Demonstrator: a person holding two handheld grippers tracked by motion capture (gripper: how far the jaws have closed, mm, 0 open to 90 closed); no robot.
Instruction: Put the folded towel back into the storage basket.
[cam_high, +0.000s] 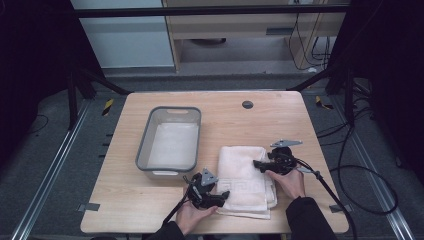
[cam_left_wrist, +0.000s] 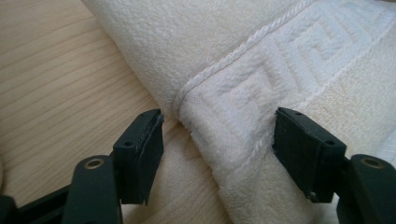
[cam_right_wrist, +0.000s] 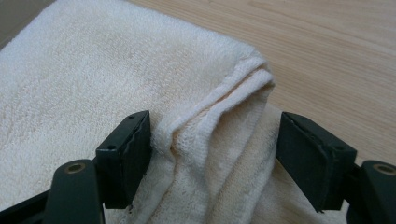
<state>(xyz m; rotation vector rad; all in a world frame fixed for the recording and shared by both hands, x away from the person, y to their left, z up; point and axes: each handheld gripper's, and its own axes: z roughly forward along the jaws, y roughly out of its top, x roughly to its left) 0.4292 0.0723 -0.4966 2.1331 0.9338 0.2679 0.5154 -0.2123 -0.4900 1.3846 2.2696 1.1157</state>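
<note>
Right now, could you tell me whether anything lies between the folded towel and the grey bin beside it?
Nothing visible does. The towel lies right of the bin, with bare table between them. Both grippers, left and right, are open at the towel's edges.

light wooden table stands on grey floor, metal rails along both sides. black curtains flank it. pale wooden cabinet and cables behind.

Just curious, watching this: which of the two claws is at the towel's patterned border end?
The left claw, at the near end of the towel, straddling its raised key-pattern border. The right claw straddles a plain folded edge farther up.
</note>
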